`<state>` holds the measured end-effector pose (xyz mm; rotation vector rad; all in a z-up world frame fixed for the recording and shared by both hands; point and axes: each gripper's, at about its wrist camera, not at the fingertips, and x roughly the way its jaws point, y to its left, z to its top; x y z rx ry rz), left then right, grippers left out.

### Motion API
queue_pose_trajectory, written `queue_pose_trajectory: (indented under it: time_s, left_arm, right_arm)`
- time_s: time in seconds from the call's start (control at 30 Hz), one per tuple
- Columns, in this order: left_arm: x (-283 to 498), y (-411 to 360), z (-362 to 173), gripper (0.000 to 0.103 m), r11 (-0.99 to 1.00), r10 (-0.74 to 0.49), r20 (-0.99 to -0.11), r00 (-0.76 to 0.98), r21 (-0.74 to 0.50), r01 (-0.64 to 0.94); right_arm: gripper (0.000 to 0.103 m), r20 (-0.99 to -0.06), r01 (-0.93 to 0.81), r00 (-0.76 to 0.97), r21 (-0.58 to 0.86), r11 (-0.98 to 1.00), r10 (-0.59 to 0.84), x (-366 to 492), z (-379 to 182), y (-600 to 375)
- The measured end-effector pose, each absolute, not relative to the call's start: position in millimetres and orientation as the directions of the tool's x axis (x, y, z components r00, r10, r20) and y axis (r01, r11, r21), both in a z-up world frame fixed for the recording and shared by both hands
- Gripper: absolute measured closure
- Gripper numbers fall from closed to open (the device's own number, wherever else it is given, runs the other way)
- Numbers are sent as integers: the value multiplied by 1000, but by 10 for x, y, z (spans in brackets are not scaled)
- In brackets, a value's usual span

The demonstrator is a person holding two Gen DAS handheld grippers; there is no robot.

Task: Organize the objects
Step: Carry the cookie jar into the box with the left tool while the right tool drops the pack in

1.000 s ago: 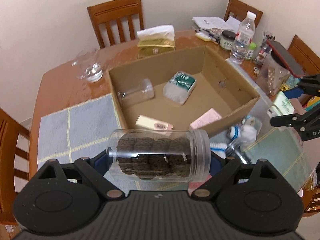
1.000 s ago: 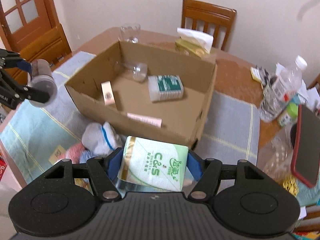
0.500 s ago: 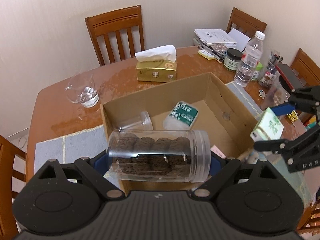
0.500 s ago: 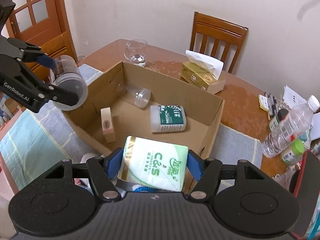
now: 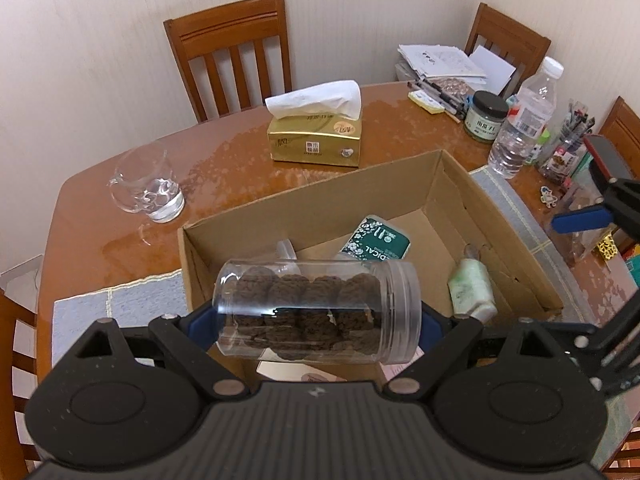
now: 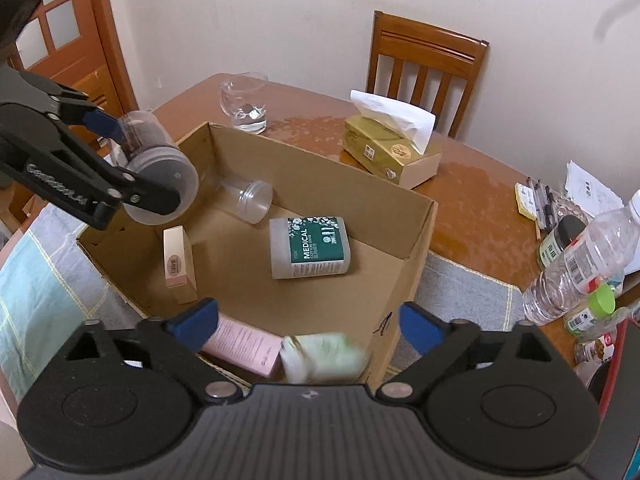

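My left gripper (image 5: 316, 320) is shut on a clear jar of brown cookies (image 5: 316, 312), held sideways above the near left edge of the open cardboard box (image 5: 460, 200); the jar also shows in the right wrist view (image 6: 160, 176). My right gripper (image 6: 308, 324) is open above the box (image 6: 416, 240). The green tissue pack (image 6: 324, 356) lies blurred below it inside the box, and shows in the left wrist view (image 5: 472, 292). The box also holds a Medical cotton pack (image 6: 310, 248), an empty clear jar (image 6: 250, 200), a beige carton (image 6: 178, 264) and a pink carton (image 6: 244, 344).
On the wooden table (image 5: 80, 220) behind the box stand a gold tissue box (image 5: 316, 140), a glass mug (image 5: 148, 192), a water bottle (image 5: 524, 120), a dark-lidded jar (image 5: 486, 116) and papers (image 5: 440, 60). Chairs (image 5: 232, 52) ring the table. A blue placemat (image 5: 116, 312) lies under the box.
My right gripper opened and let go of the green tissue pack, which dropped into the box. My left gripper carried the cookie jar forward over the box's edge.
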<state>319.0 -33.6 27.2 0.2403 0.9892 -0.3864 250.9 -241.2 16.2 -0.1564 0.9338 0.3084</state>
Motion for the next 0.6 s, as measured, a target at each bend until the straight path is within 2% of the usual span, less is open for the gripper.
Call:
queue_pose_trajectory:
  time_s: [0.43,0.6]
  left_arm:
    - [3414,-493,38,11,900,-186,-872,453,34,434]
    - [3497,-490,-9,9,920,-157,-874,461,40,389]
  right_arm:
    - [0,-817,-247,552,32,968,168,2524,116,-2599]
    - [0,-820,-236,554,15,972,147,2483,104,-2615]
